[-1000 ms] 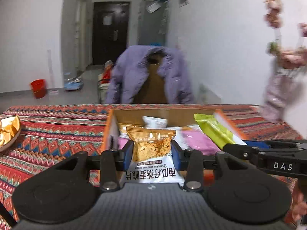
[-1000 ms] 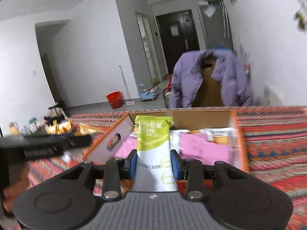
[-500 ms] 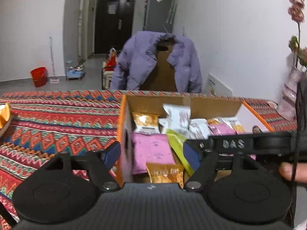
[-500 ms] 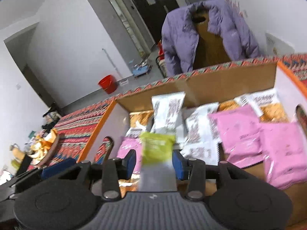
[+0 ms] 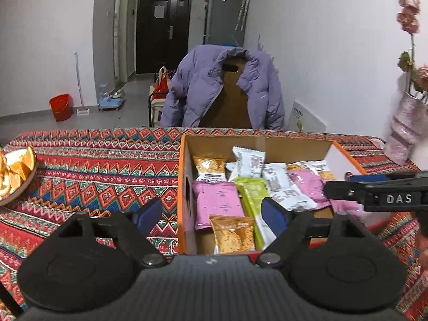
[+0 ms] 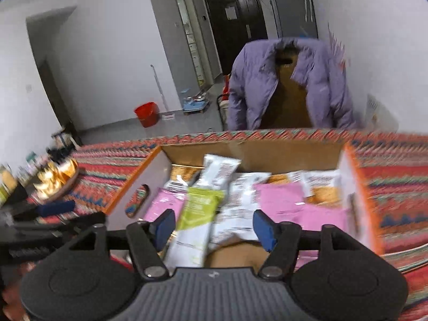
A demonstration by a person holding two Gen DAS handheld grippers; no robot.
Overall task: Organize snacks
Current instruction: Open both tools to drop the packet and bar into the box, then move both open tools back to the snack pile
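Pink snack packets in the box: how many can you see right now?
2 clearly: one pink packet at the cardboard box's left side beside the green bar, another toward the right. More pink shows behind the right gripper; others may be buried.

Worktop [image 5: 107, 176] wearing a patterned cloth; cardboard box [image 5: 184, 187] sitting on it, plate of orange slices [image 5: 16, 174] resting at left edge, pink vase [image 5: 404, 131] standing far right.

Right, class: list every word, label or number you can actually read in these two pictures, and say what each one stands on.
"DAS": white letters on the black right hand-held gripper, seen from the left wrist view.
Print on the green-and-white snack bar, pink packets and white wrappers in the orange-edged cardboard box: too small or blurred to read.
Notice on the dark door: unreadable.
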